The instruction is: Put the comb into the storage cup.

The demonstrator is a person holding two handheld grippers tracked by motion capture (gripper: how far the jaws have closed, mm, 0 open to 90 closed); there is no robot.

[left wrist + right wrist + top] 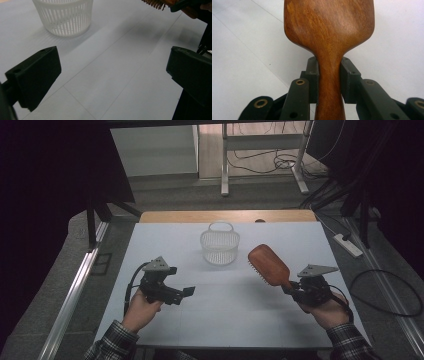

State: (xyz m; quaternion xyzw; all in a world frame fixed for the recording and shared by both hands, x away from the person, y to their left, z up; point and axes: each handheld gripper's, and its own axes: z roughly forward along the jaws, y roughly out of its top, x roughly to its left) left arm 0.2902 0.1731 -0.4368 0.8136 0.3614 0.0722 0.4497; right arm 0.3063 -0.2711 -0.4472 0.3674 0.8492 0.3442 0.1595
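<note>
High view: wooden hairbrush (268, 265) clamped in right tool (291, 289), basket (220, 247) beside.

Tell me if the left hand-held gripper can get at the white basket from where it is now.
Probably yes. The left hand-held gripper is open and holds nothing, and bare table lies between it and the white basket.

Wooden hairbrush (268, 263): reddish-brown paddle type, smooth back facing up, bristles pointing down along its left edge. It is being held off the table by its narrow handle, which is sitting clamped between the jaws of the right gripper (290, 287); the broad head is angling away toward the far left.

White plastic basket (220, 245): round, slatted wall, hoop handle at the far rim, standing upright on the table just left of the brush head, apart from it.
</note>
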